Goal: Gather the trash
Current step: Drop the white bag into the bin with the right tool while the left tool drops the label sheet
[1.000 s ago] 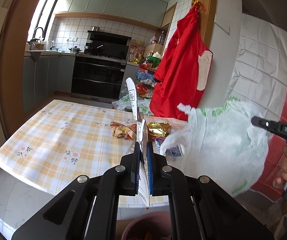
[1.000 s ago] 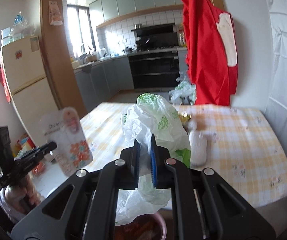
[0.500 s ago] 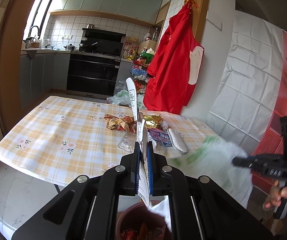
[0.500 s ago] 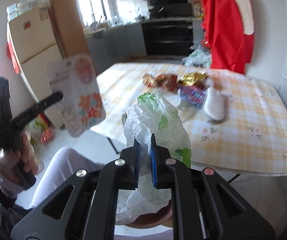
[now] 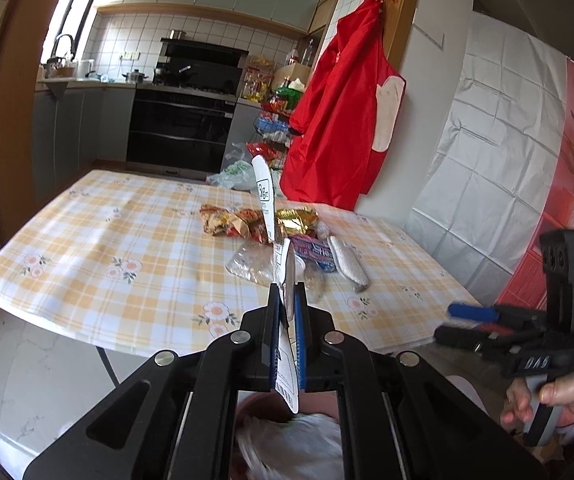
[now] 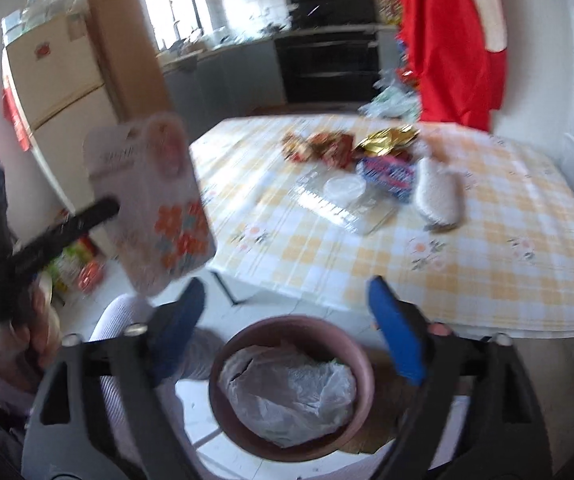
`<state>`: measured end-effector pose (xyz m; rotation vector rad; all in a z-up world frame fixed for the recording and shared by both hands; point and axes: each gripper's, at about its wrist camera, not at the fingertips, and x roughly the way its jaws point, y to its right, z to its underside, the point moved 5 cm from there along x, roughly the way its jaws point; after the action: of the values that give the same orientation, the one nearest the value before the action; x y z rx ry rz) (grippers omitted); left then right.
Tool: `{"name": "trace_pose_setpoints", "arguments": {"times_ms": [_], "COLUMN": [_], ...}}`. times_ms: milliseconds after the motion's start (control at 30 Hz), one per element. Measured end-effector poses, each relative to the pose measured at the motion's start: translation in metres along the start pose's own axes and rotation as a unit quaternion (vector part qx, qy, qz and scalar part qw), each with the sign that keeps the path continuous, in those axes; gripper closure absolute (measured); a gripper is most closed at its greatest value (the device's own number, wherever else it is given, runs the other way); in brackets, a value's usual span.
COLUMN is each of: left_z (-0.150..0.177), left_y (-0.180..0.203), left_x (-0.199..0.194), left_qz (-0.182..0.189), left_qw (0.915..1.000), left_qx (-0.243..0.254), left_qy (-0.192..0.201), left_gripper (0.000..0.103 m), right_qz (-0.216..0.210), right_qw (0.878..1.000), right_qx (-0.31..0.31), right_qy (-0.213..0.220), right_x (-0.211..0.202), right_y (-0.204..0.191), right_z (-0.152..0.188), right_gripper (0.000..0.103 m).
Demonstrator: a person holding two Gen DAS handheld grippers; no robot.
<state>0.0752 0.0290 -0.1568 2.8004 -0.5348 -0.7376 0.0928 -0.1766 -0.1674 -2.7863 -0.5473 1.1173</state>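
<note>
Hanging directly above the trash bin (image 6: 292, 384), the right gripper (image 6: 287, 320) is opening, empty; the left gripper (image 5: 287, 320), clamped on a card package (image 6: 155, 204), waits beside the bin.

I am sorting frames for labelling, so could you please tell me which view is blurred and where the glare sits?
Right wrist view: motion blur throughout, smearing the flat package and the wrappers; the window is blown out. Left wrist view: mostly sharp, though the plastic bag in the bin is smeared and the window glares. Both views bend straight lines, fisheye style.
</note>
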Motion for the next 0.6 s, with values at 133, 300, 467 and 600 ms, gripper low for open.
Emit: {"name": "trace_pose_setpoints", "arguments": {"times_ms": [133,300,467,600], "left_z": [0.008,0.019,0.029,0.029], "left_y": [0.005,0.015,0.03,0.028], "left_x": [0.006,0.013,0.021,0.019], "left_qz": [0.01,0.027,0.058,0.042], "left_qw": [0.9998,0.9989,0.9962,0.9978], "left_qx": [-0.003,-0.002,0.006,0.005], "left_qy": [-0.017,-0.038,-0.065,-0.05], "left_gripper": [0.096,0.096,0.086,0.037], "right_qz": [0.034,0.055,0.065,0.066], "right_qw": [0.999,0.994,0.992,0.992], "right_qx": [0.034,0.079,0.09,0.094], "right_qy": [0.024,0.044,0.054,0.054], "right_x": [-0.011,-0.023,-0.031,-0.031], "right_y": [0.021,0.049,0.062,0.066], "right_z": [-0.008,-0.012,-0.012,-0.01], "right_gripper": [0.008,0.007,0.007,0.007]}}
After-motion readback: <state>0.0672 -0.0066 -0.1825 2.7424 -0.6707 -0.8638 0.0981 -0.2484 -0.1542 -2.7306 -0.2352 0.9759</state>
